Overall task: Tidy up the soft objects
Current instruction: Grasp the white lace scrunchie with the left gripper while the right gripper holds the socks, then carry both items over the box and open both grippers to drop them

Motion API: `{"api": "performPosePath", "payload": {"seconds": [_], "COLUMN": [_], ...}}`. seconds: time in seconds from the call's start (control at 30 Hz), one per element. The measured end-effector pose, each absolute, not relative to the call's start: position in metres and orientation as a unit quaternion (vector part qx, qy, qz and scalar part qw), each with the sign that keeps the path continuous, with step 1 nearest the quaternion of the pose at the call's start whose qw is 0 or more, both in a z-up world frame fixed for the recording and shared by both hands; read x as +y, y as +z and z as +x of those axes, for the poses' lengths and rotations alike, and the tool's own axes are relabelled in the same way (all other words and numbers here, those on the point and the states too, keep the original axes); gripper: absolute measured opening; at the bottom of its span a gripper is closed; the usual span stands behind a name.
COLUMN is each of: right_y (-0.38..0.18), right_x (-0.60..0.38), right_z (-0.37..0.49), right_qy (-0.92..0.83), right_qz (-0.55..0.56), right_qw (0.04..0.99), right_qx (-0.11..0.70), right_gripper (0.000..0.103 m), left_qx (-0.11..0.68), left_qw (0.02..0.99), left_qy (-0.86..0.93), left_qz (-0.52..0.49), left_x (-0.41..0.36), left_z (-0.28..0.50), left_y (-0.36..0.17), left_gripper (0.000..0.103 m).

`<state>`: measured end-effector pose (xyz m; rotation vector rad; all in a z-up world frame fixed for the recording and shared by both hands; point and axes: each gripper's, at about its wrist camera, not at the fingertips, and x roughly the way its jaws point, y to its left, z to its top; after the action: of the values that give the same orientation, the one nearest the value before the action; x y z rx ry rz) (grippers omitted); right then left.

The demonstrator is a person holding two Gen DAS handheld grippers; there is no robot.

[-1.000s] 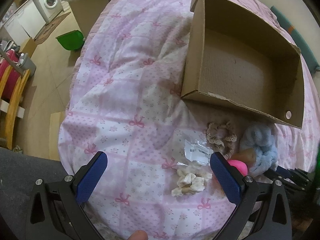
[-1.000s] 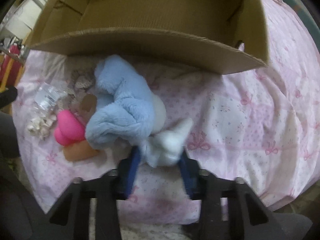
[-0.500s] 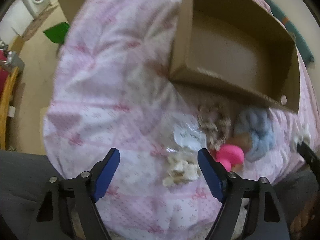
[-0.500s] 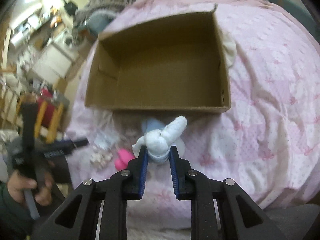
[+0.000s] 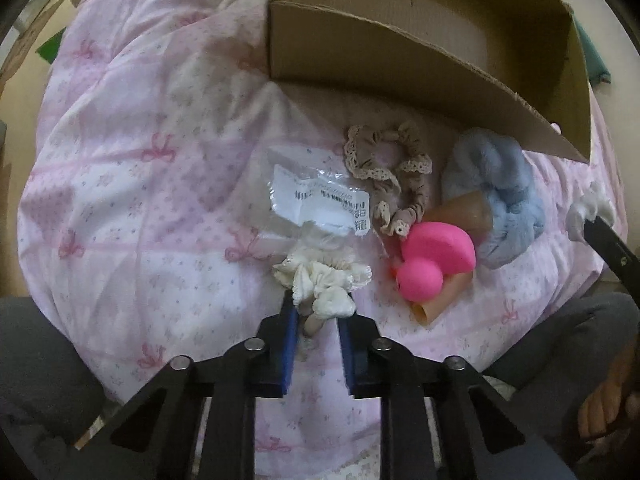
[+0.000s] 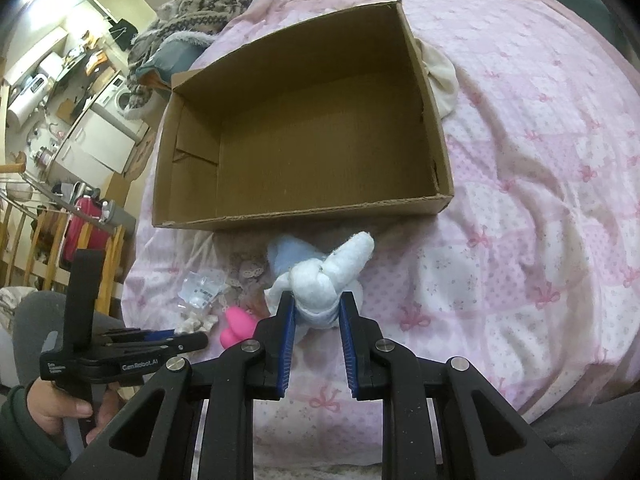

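Right gripper (image 6: pixel 316 308) is clamped on a knotted white-and-pale-blue plush piece (image 6: pixel 328 276), pinched only at its base; slip is likely if swung. Left gripper (image 5: pixel 314 312) is closed on a cream lace scrunchie (image 5: pixel 320 280); its clear plastic bag (image 5: pixel 316 200) could be dragged. Open brown cardboard box (image 6: pixel 304 216) lies at 12 o'clock, beyond both.

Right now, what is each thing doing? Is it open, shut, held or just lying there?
Box: open, nothing inside.
Left gripper: shut on cream scrunchie.
Right gripper: shut on white plush, lifted.
Beige scrunchie: lying loose.
Pink toy: lying loose.
Blue plush: lying by box.
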<state>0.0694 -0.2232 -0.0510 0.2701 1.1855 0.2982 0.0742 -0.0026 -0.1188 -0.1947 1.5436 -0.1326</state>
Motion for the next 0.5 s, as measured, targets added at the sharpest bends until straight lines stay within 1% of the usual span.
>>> {"api": "performPosePath", "payload": {"seconds": [0.1,0.23,0.37,0.5], "right_y": [-0.050,-0.047,-0.038,-0.025], "right_x": [-0.222,-0.222,-0.222,-0.222], "right_z": [0.067,0.064,0.059,0.057], "right_qy": [0.144,0.150,0.159,0.168], "right_qz": [0.123,0.126,0.127,0.127], "right_qw": [0.810,0.812,0.819,0.826], "right_qx": [0.555,0.550,0.537,0.523], "right_gripper": [0.023,0.023,0.023,0.023], "left_qx": [0.690,0.666,0.626,0.584], "left_qw": [0.713,0.735,0.772,0.806], "left_qy": [-0.063,-0.072,-0.062,-0.045], "left_qz": [-0.109,-0.104,-0.090,-0.082], "left_x": [0.002,-0.004,-0.006,-0.001], "left_z": [0.063,0.041,0.037,0.049], "left_y": [-0.106,-0.080,-0.054,-0.026], "left_gripper": [0.015,0.015,0.015,0.015]}}
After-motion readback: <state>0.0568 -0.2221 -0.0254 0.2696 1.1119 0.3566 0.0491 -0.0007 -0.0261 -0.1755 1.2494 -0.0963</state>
